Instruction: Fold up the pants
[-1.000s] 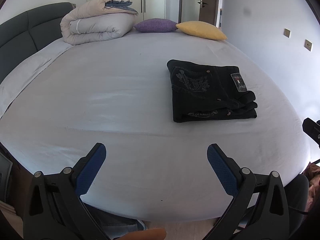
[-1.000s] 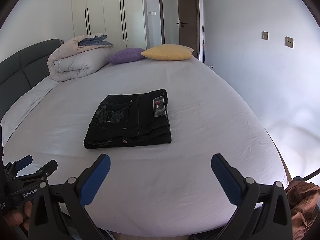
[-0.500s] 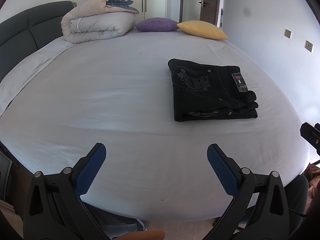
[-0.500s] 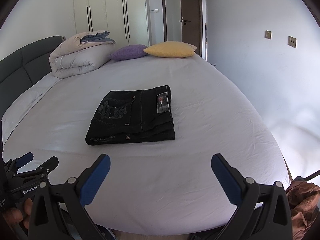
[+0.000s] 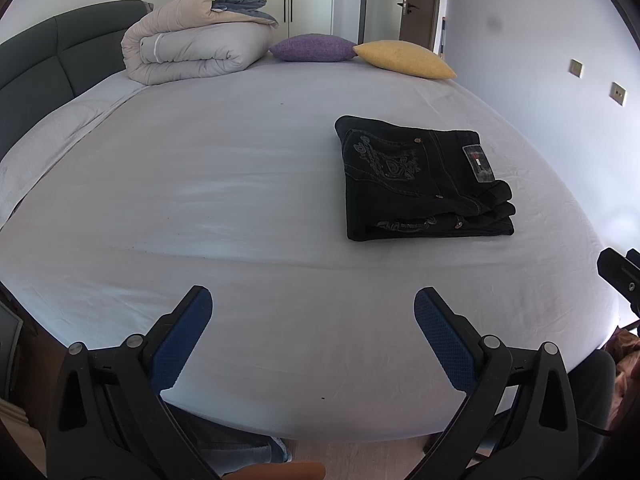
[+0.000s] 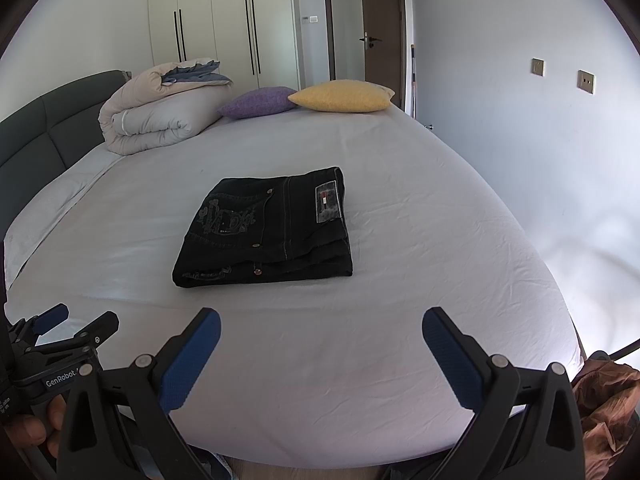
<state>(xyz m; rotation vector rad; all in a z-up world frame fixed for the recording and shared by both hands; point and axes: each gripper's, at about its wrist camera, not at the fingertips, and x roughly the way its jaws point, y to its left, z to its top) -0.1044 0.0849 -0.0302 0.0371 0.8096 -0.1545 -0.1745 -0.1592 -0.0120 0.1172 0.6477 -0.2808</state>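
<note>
Both sets of jaws are spread wide with nothing between them. The left gripper (image 5: 312, 336) and the right gripper (image 6: 320, 356) both hang over the near edge of the bed (image 6: 400, 312), well clear of the fabric, blue pads facing each other across bare sheet. In the right view you can also catch the left gripper off at the left edge, with a hand (image 6: 30, 424) wrapped round its handle.

Further out, the pants (image 6: 272, 232) sit on the sheet as a compact dark rectangle, several layers stacked, with the back pocket embroidery and the label patch facing up. From the left camera they're off to the right (image 5: 424, 184), so they're lying more in front of the right gripper.

My read: the fold looks basically done. Edges line up pretty well and the stack is flat, which is probably why both grippers are pulled back and empty rather than pinching a corner.

Past that, at the headboard end: a rolled duvet (image 5: 192, 48), a purple pillow (image 5: 312, 48) and a yellow pillow (image 5: 404, 58), all well apart from the pants.
</note>
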